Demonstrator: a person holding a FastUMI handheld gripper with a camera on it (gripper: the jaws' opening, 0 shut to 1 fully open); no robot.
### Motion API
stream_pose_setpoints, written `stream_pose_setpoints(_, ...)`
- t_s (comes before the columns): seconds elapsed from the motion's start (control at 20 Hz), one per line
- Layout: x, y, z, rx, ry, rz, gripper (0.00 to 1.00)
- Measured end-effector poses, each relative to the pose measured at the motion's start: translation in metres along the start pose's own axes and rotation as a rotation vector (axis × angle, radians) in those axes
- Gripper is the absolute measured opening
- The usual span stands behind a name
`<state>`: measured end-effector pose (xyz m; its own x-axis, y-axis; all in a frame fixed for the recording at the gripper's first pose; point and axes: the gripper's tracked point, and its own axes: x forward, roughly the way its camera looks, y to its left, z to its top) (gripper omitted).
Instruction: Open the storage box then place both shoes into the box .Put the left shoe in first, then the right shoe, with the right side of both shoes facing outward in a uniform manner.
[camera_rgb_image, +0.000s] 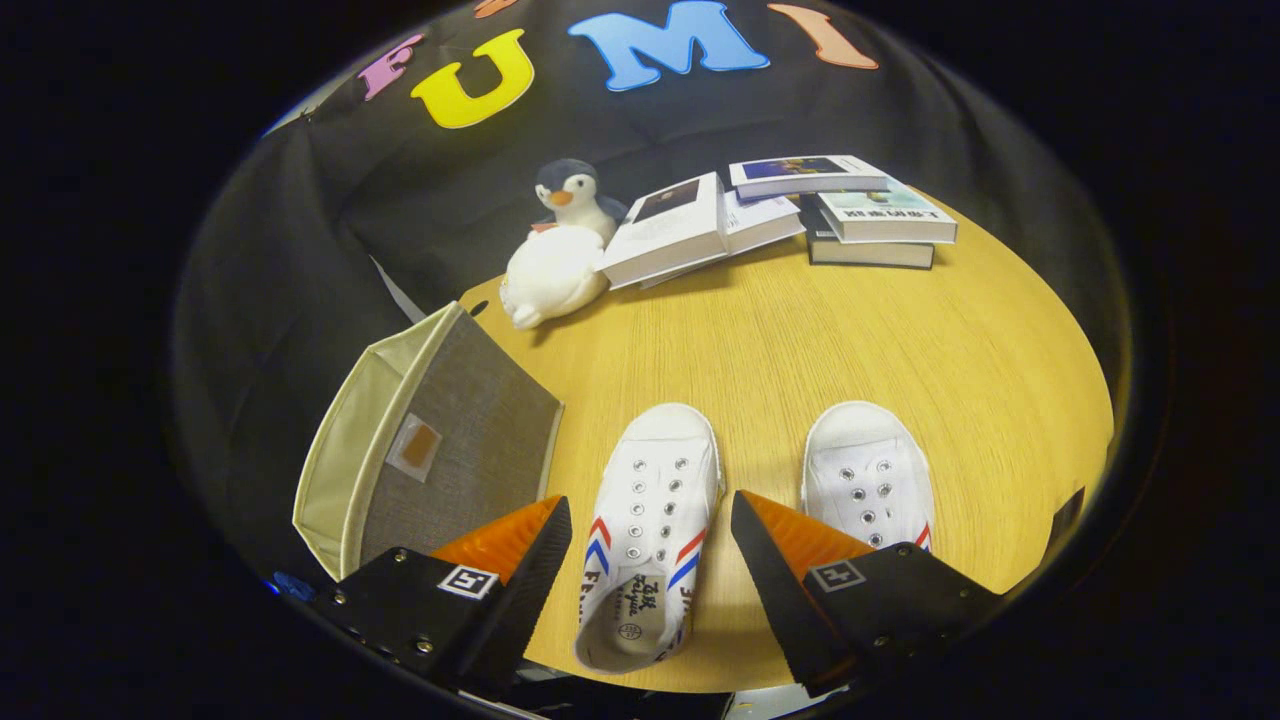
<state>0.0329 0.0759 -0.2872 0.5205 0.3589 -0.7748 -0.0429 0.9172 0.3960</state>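
Spread wide, my fingers (640, 560) straddle the heel end of the left shoe (650, 530), which lies between them on the tabletop (800, 340) with its toe pointing away; neither finger touches it. I judge I am lined up this way because the left shoe must go in first. To the left of my left finger sits the storage box (440, 440), a grey fabric box with a pale lining, hanging partly over the tabletop's edge; whether it counts as open I cannot tell. Beyond it, past the shoe's toe, rests a plush penguin (560, 250), leaning against a spread of books (790, 205) well beyond my fingers. Behind my right finger, partly hidden by it, lies the right shoe (868, 470), parallel to its mate and apart from it, waiting its turn.
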Motion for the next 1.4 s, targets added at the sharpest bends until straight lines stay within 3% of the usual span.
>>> stream_pose_setpoints(0.35, 0.020, -0.018, -0.037, -0.029, 0.122, -0.048, 0.95)
stream_pose_setpoints(0.5, 0.028, -0.030, -0.049, -0.030, 0.162, -0.078, 0.82)
stream_pose_setpoints(0.65, 0.034, -0.024, -0.053, 0.025, 0.171, -0.037, 0.82)
stream_pose_setpoints(0.7, 0.035, -0.019, -0.054, 0.046, 0.172, -0.021, 0.61)
stream_pose_setpoints(0.75, 0.035, -0.015, -0.053, 0.062, 0.168, -0.003, 0.52)
stream_pose_setpoints(0.8, 0.035, -0.013, -0.054, 0.072, 0.169, -0.001, 0.35)
stream_pose_setpoints(0.85, 0.036, -0.014, -0.053, 0.070, 0.168, -0.001, 0.27)
stream_pose_setpoints(1.0, 0.033, -0.017, -0.054, 0.088, 0.188, -0.012, 0.25)
stream_pose_setpoints(1.05, 0.038, -0.018, -0.054, 0.158, 0.165, -0.010, 0.26)
stream_pose_setpoints(1.1, 0.033, -0.016, -0.054, 0.200, 0.182, -0.003, 0.03)
stream_pose_setpoints(1.4, 0.019, 0.004, -0.045, 0.280, 0.159, 0.063, 0.03)
